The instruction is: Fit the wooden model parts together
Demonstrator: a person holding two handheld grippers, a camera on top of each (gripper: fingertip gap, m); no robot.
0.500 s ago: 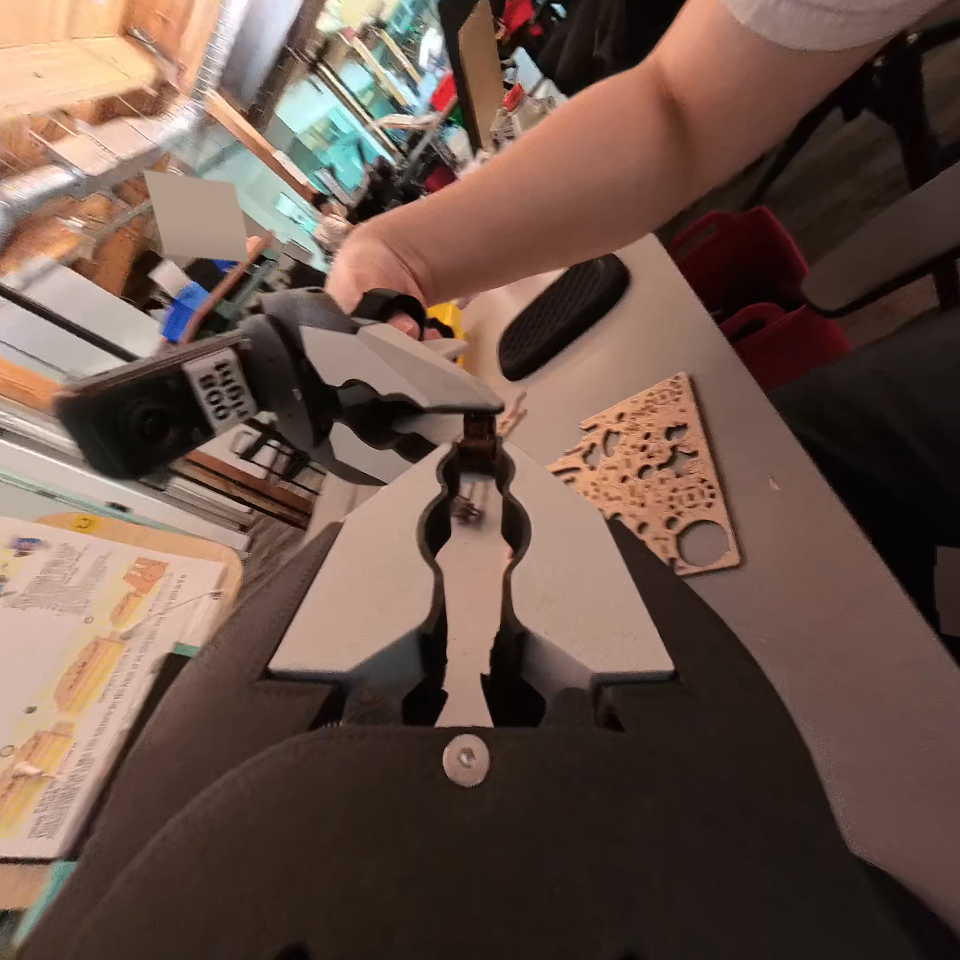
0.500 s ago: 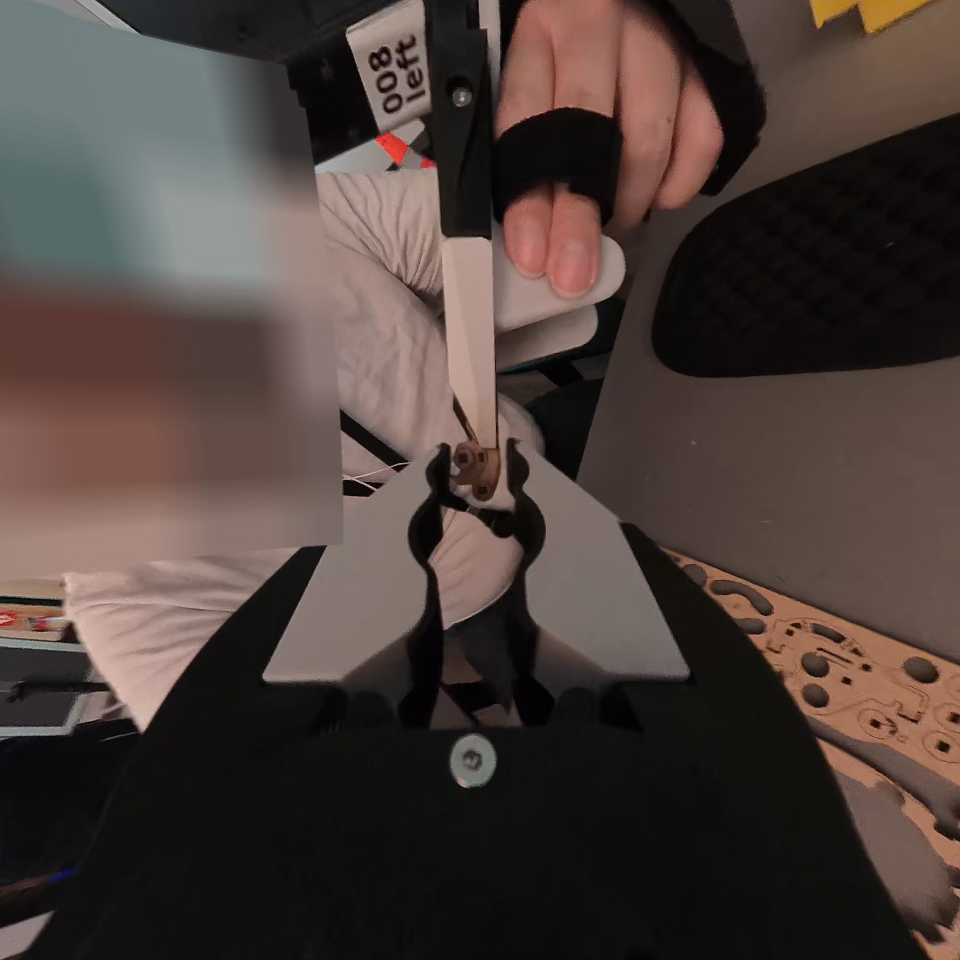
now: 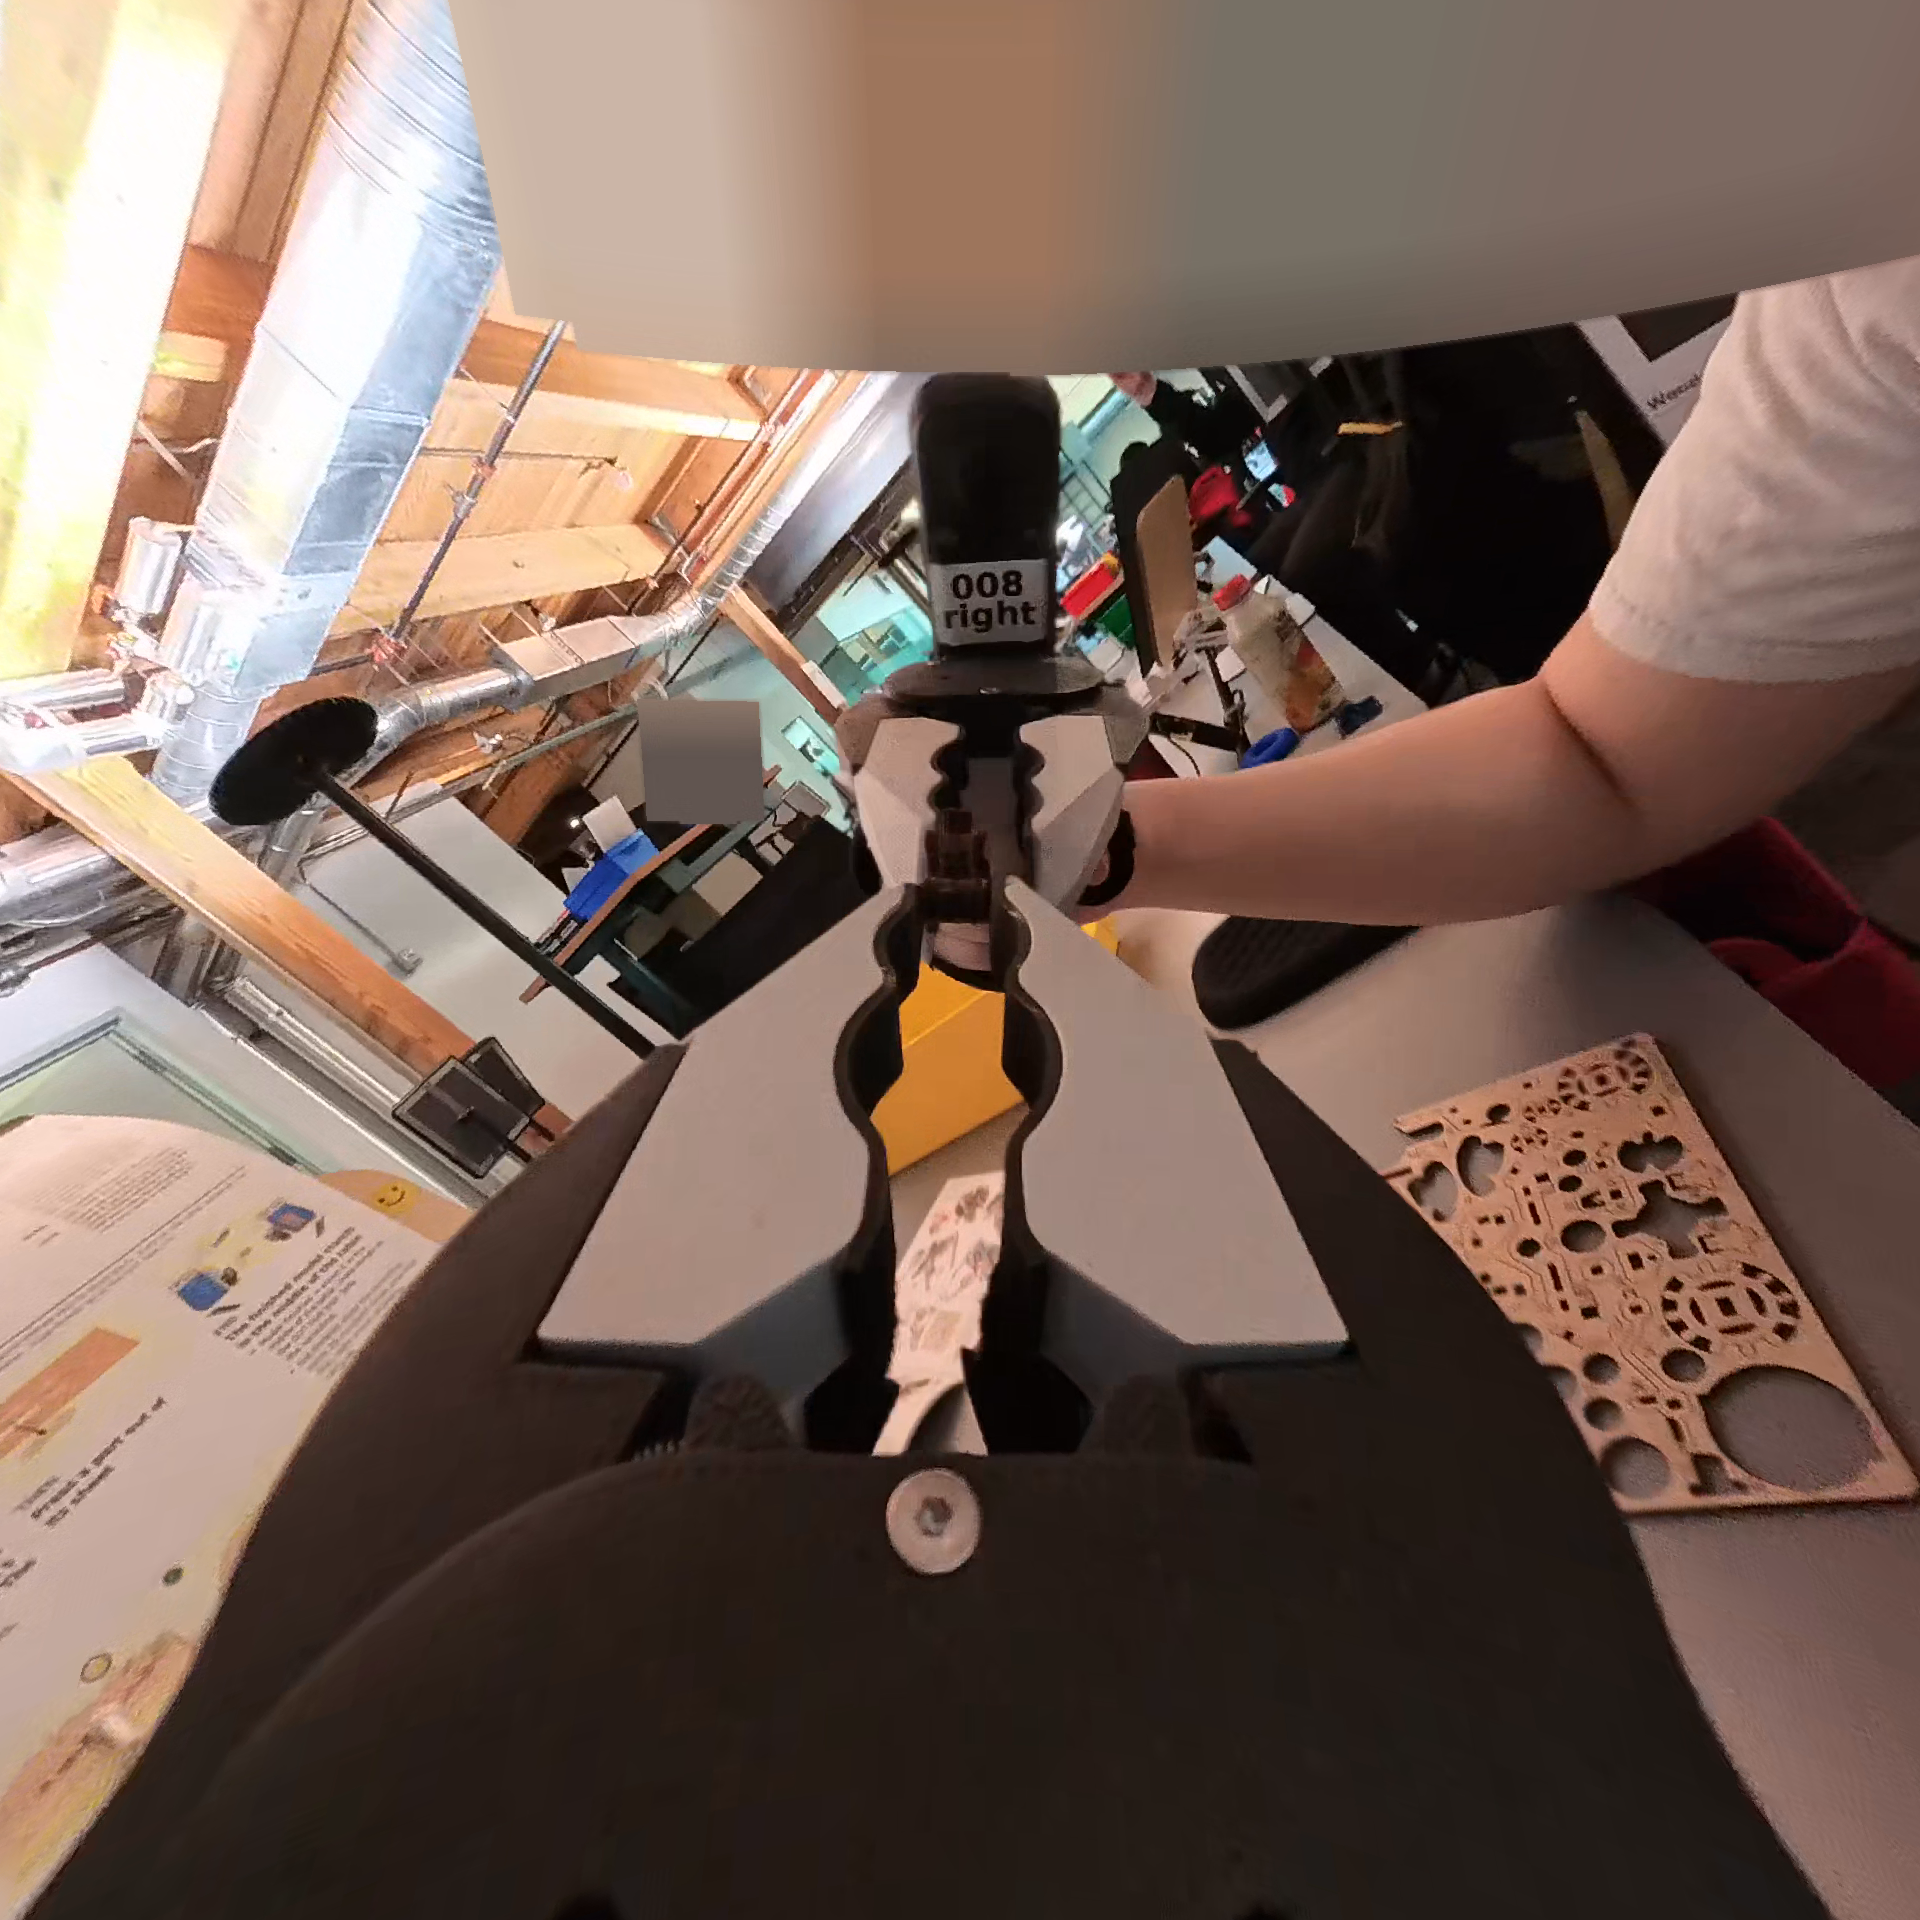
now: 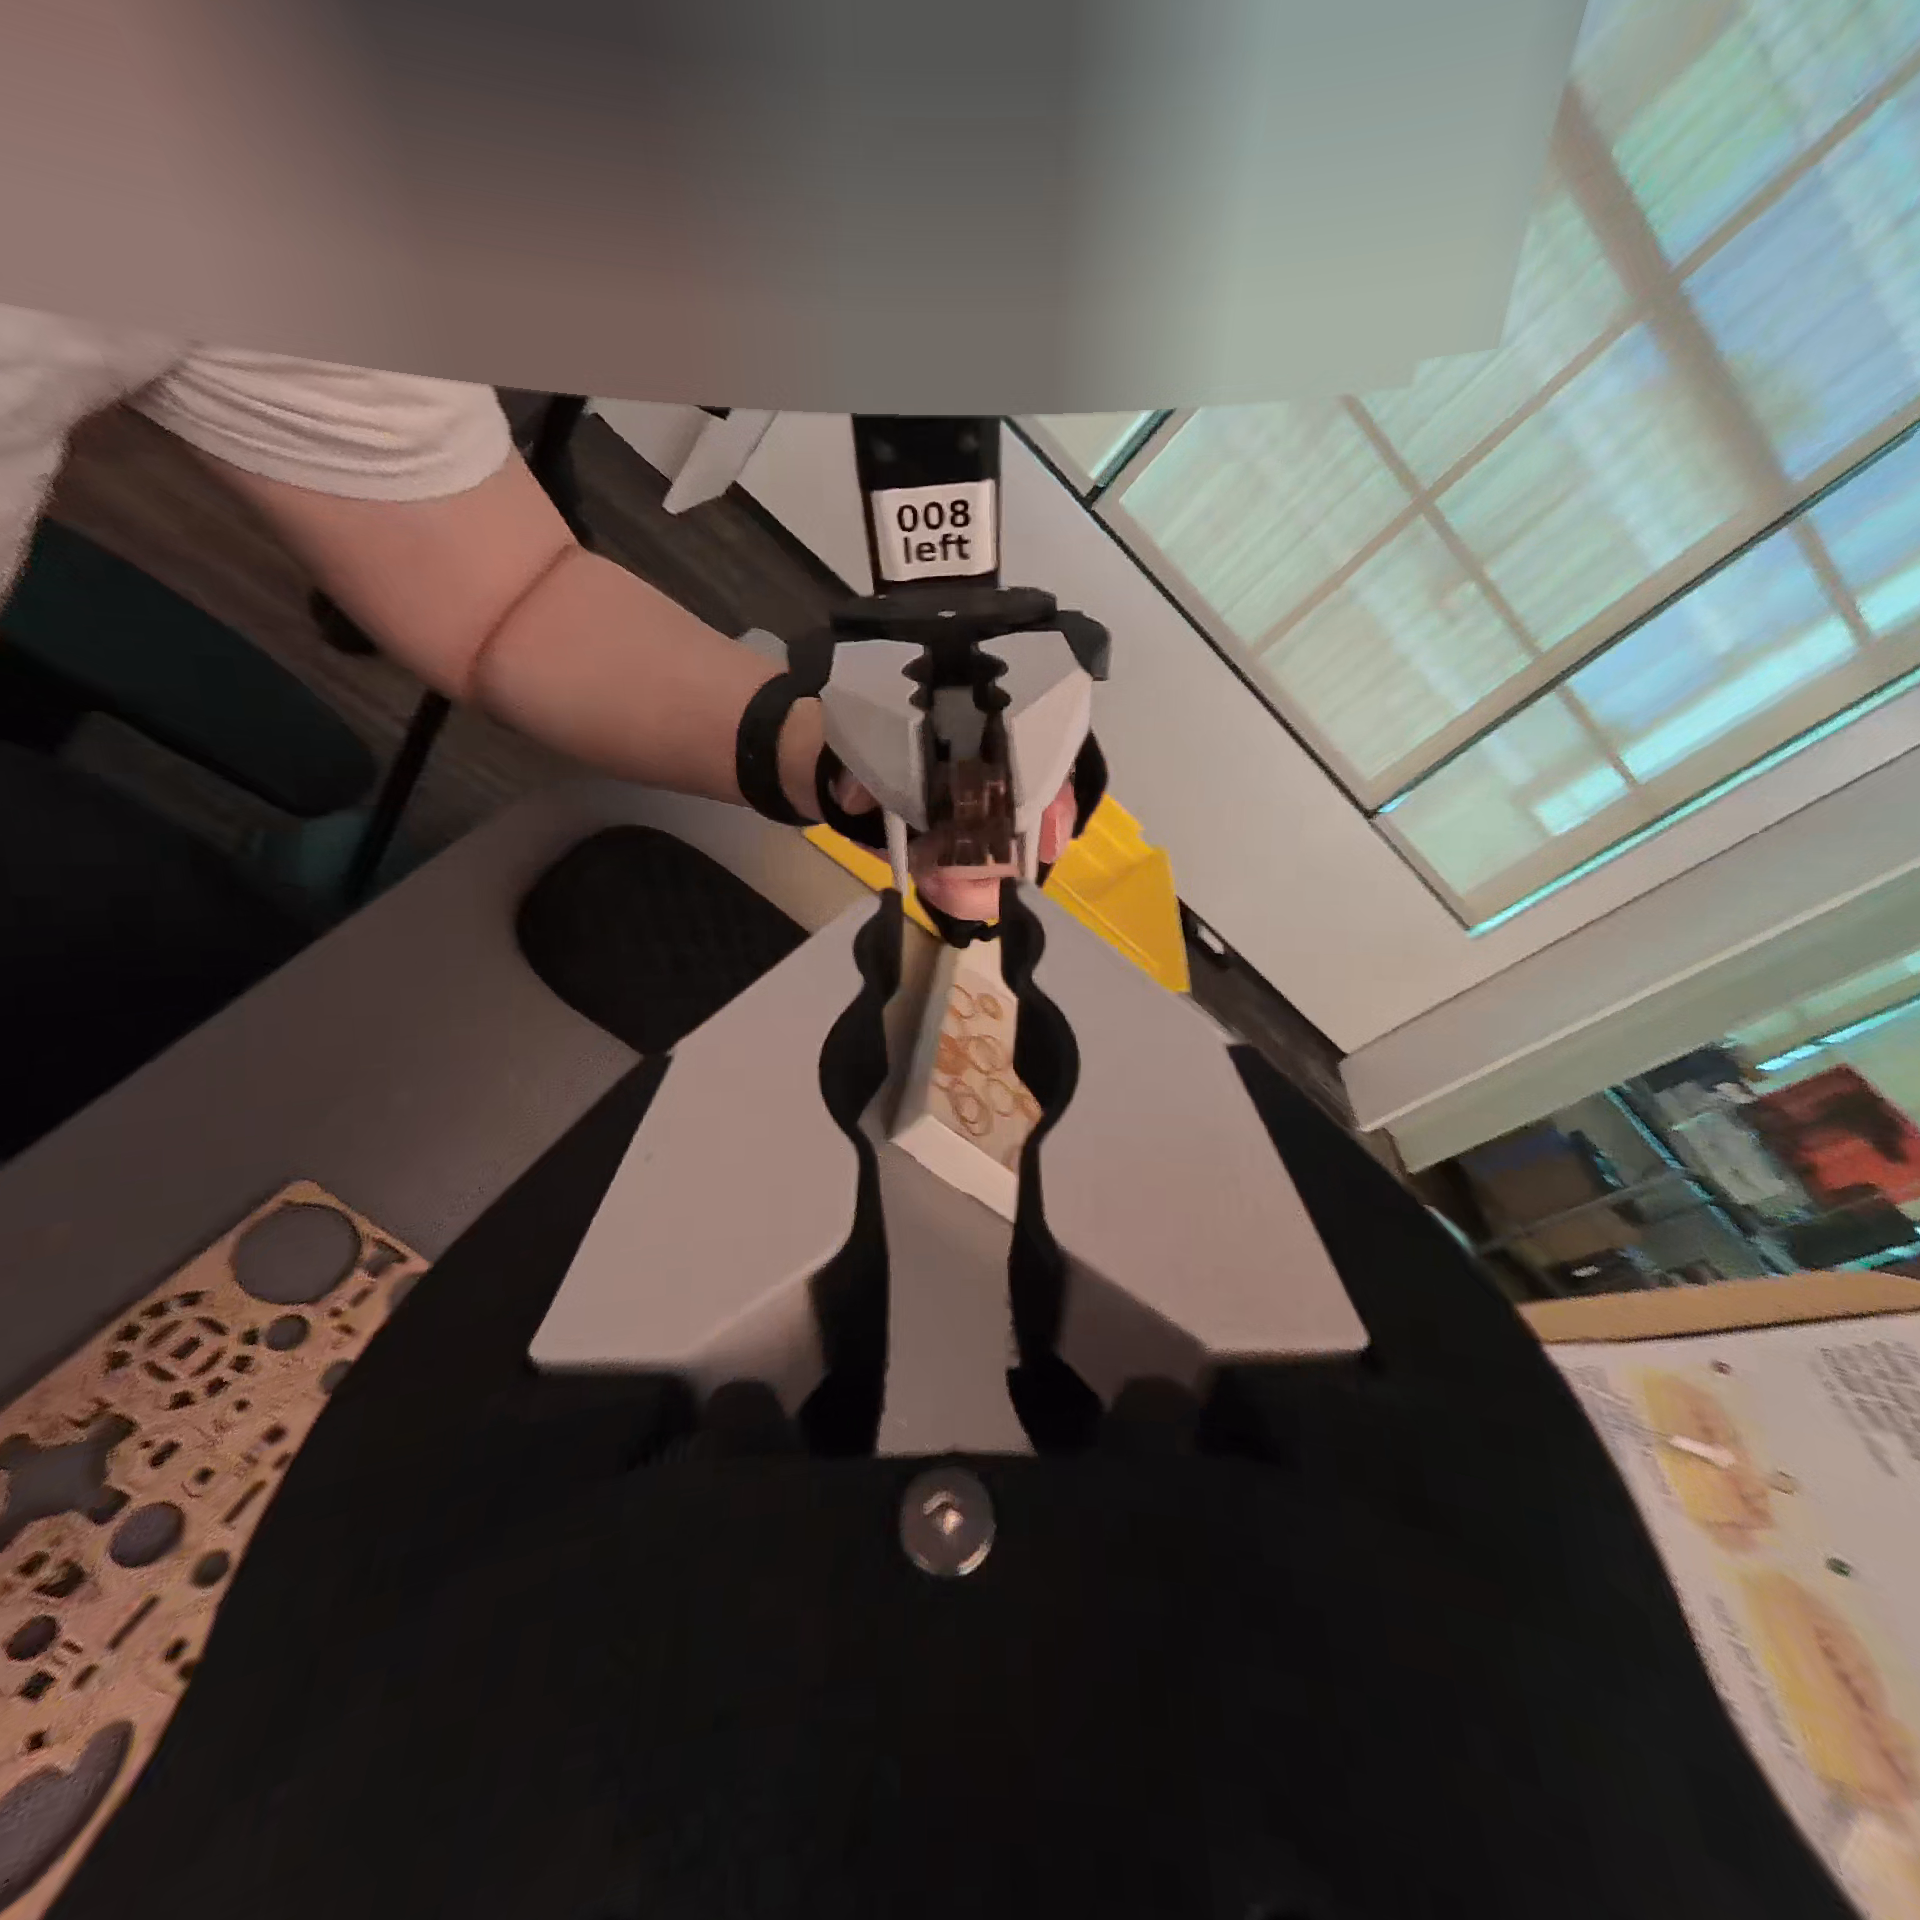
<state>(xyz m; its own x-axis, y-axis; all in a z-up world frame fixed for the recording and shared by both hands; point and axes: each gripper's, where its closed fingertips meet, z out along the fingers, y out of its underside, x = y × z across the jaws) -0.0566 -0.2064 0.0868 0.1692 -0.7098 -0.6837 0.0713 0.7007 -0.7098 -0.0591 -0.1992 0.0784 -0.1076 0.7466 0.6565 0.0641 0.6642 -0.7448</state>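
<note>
A grey table [image 3: 1558, 997] stands in a busy workshop with timber beams and silver ducting overhead, and on it lie a punched-out wooden sheet [image 3: 1652, 1278], an open instruction booklet [image 3: 156, 1351], a black mesh pad [image 3: 1288, 961] and a yellow bin [image 3: 945, 1049]. Above the table the person holds both tools nose to nose. The left gripper [image 3: 951, 904] is narrowed almost to a close at its tips on a small dark wooden piece [image 3: 954, 896]. The right gripper [image 3: 971, 831] faces it, nipped in on a second small wooden part [image 3: 954, 840], which looks to touch the first. From the right wrist view the piece in the left tool shows as a little brown slotted block [image 4: 971, 821] just beyond the right tool's own tips, but I cannot tell there whether those tips hold anything. I judge the step in hand to be the mating of the two parts, tab to slot. The next move would call for a short, straight push along the shared line, with both grips kept firm so neither sliver twists or pops free.
</note>
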